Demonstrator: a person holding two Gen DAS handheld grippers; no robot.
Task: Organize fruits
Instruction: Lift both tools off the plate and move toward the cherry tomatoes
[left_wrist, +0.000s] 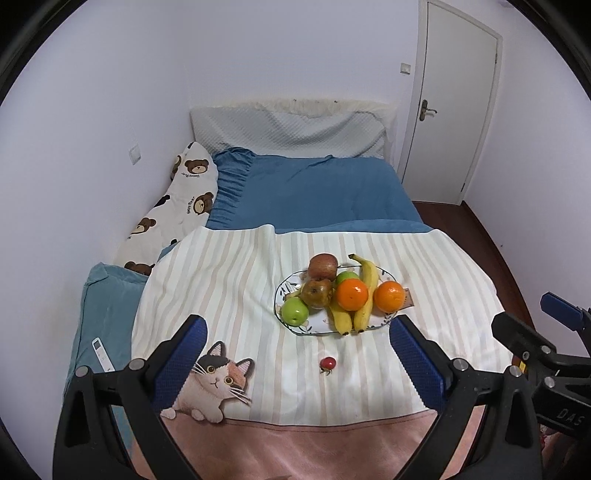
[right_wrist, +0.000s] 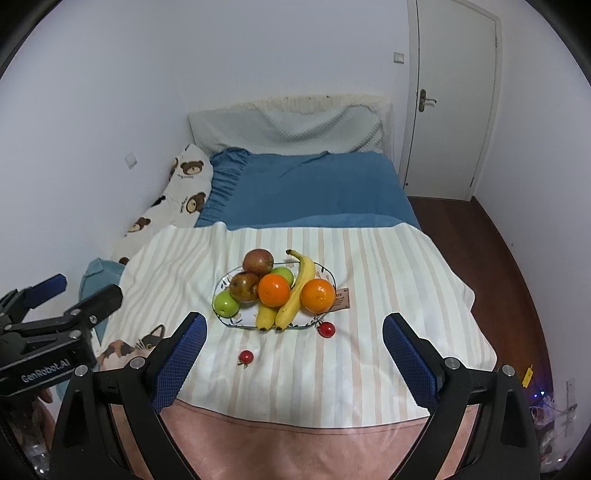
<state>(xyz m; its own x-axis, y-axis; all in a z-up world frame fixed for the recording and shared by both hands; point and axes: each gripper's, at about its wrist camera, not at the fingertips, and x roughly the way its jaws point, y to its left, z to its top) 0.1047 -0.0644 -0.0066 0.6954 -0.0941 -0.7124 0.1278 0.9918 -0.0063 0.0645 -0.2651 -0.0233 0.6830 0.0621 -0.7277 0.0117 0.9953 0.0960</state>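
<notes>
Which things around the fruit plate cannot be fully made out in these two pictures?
- Second cherry tomato: missing from the left wrist view, behind that gripper's finger.
- Brown label: partly behind the orange; print too small in both views.
- Plate: pattern mostly under fruit.
- Cat print: right wrist view, cut by gripper fingers.

home bedroom. bed (left_wrist: 314, 192) with blue sheet fills most of the room, padded white headboard cushion (left_wrist: 291, 127) against the far wall, teddy-bear print pillow (left_wrist: 177, 206) along the left wall. striped blanket with a cat print (left_wrist: 218, 380) spread over the foot of the bed, plate of fruit (right_wrist: 236, 321) sitting on it. white interior door (left_wrist: 454, 99) with lever handle at right, light switches (left_wrist: 135, 154) on plain white walls, dark wood floor (right_wrist: 517, 258) (a remote control (left_wrist: 101, 354) lies on the blue bedding at left).
</notes>
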